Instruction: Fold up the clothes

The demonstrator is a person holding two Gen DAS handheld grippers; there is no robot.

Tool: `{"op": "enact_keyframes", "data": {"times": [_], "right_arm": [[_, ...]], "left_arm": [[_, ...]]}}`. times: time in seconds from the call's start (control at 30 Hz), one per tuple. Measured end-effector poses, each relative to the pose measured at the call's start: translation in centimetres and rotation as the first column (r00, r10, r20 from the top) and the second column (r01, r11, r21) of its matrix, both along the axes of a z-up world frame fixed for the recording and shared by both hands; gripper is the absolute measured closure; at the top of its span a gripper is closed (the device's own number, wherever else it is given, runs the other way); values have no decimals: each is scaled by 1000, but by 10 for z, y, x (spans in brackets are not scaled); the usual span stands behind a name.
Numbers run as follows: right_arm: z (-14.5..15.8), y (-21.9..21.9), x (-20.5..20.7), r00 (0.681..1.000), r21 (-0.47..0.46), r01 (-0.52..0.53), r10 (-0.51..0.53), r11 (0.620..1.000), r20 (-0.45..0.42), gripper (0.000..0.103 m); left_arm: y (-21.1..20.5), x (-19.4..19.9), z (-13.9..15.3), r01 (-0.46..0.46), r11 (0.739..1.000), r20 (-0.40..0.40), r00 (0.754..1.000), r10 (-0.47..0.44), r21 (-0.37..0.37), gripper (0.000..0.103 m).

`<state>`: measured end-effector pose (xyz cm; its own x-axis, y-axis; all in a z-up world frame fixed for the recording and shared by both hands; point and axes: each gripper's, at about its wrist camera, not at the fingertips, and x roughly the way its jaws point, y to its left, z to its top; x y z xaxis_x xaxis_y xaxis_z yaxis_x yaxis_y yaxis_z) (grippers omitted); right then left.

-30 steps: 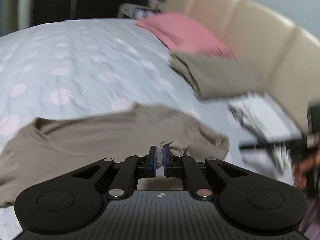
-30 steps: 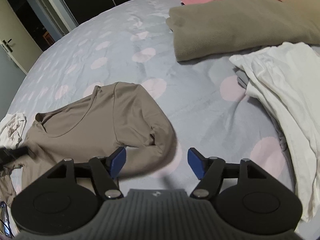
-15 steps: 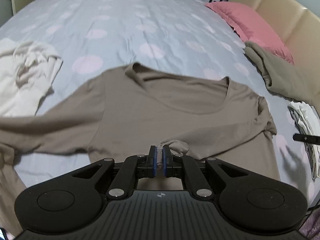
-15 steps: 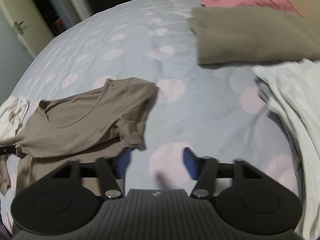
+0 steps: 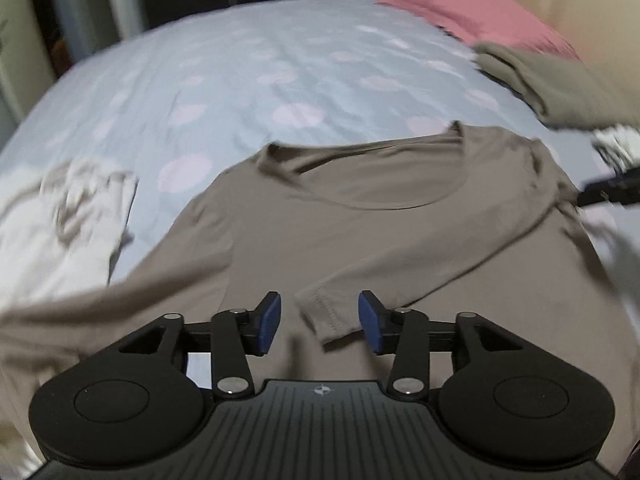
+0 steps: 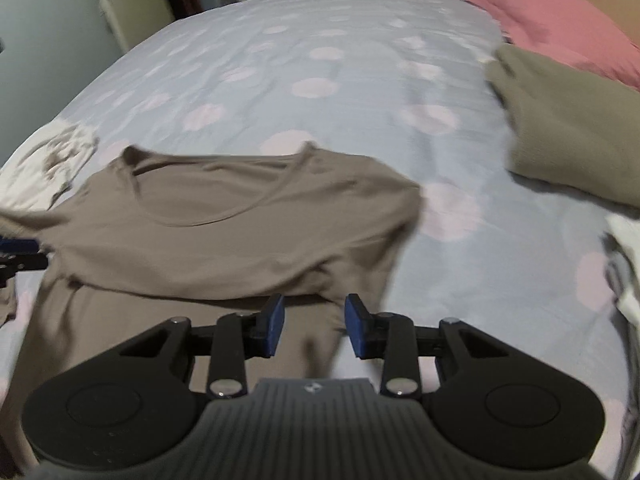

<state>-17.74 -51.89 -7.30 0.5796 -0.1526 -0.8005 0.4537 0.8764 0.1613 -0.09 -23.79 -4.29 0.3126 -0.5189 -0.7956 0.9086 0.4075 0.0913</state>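
A taupe long-sleeved shirt (image 5: 384,232) lies front up on the bed, neckline toward the far side. Its right sleeve is folded across the chest, and the cuff (image 5: 324,312) rests between the blue pads of my left gripper (image 5: 319,322), which is open and not touching it. In the right wrist view the same shirt (image 6: 224,232) spreads out left of centre. My right gripper (image 6: 314,326) hangs open over the shirt's lower right edge with nothing in it. The other sleeve trails off to the left.
The bed (image 6: 320,92) has a pale blue sheet with pink dots. A crumpled cream garment (image 5: 68,216) lies at the left, an olive folded blanket (image 6: 568,136) and a pink pillow (image 6: 560,28) at the right, white clothes (image 6: 624,280) at the right edge.
My left gripper was shut on the sleeve cuff; it has opened and the cuff now lies on the shirt's chest. The right gripper, open throughout, has shifted left over the shirt's lower edge.
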Motion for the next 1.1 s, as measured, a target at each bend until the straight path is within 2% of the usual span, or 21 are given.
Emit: {"op": "enact_keyframes", "data": {"times": [0.03, 0.13, 0.23, 0.3, 0.33, 0.37, 0.4, 0.47, 0.5, 0.6, 0.63, 0.73, 0.8, 0.87, 0.93, 0.97, 1.03, 1.1], "right_arm": [[-1, 3, 5, 1000, 6, -23, 23, 1000, 0, 68], [-7, 13, 19, 996, 14, -89, 89, 996, -15, 72], [-19, 21, 36, 989, 10, -138, 138, 990, -55, 73], [-25, 25, 46, 984, 7, -160, 160, 987, -82, 74], [-29, 27, 50, 981, 6, -170, 170, 985, -95, 74], [-29, 28, 54, 980, -3, -177, 176, 984, -96, 74], [-29, 29, 58, 979, -12, -184, 182, 983, -94, 74], [-25, 29, 63, 981, -44, -186, 183, 981, -66, 73], [-23, 27, 66, 983, -61, -177, 174, 982, -51, 73], [-19, 20, 74, 990, -94, -138, 138, 986, -10, 71], [-18, 17, 78, 993, -93, -121, 122, 988, 0, 70], [-16, 11, 86, 996, -97, -82, 85, 992, 22, 64], [-13, 8, 86, 997, -104, -64, 68, 993, 32, 55], [-10, 5, 84, 998, -112, -46, 51, 993, 41, 51], [-7, 3, 83, 998, -119, -29, 35, 992, 50, 50], [-5, 1, 83, 998, -123, -20, 27, 992, 55, 50], [-2, -2, 78, 998, -115, -12, 19, 993, 62, 50], [1, -5, 72, 998, -111, -3, 9, 994, 58, 48]], "left_arm": [[-2, -8, -1, 42, 999, 33, 999, -42, 5, 51], [-12, -24, -15, 125, 989, 106, 985, -133, 78, 50], [-21, -26, -36, 138, 977, 136, 978, -161, 165, 58], [-24, -20, -47, 114, 974, 153, 977, -145, 196, 70], [-24, -15, -48, 96, 977, 147, 981, -126, 192, 81], [-23, -9, -49, 78, 980, 136, 985, -104, 184, 86], [-22, -2, -47, 56, 987, 104, 992, -72, 151, 88], [-19, 14, -41, 4, 997, 23, 1000, -6, 74, 98], [-18, 22, -38, -24, 999, -19, 999, 25, 37, 99], [-14, 49, -29, -156, 986, -150, 978, 145, -64, 100], [-13, 56, -27, -193, 978, -168, 970, 177, -84, 100], [-10, 71, -23, -278, 954, -196, 947, 253, -112, 100], [-7, 79, -22, -329, 937, -212, 930, 299, -120, 99], [-4, 87, -22, -378, 917, -227, 911, 345, -126, 92], [-1, 96, -21, -427, 894, -243, 889, 389, -132, 91], [0, 96, -19, -433, 892, -228, 888, 399, -126, 87], [1, 90, -15, -411, 903, -187, 903, 386, -121, 84], [-3, 76, -13, -327, 939, -121, 942, 314, -107, 83]]}}
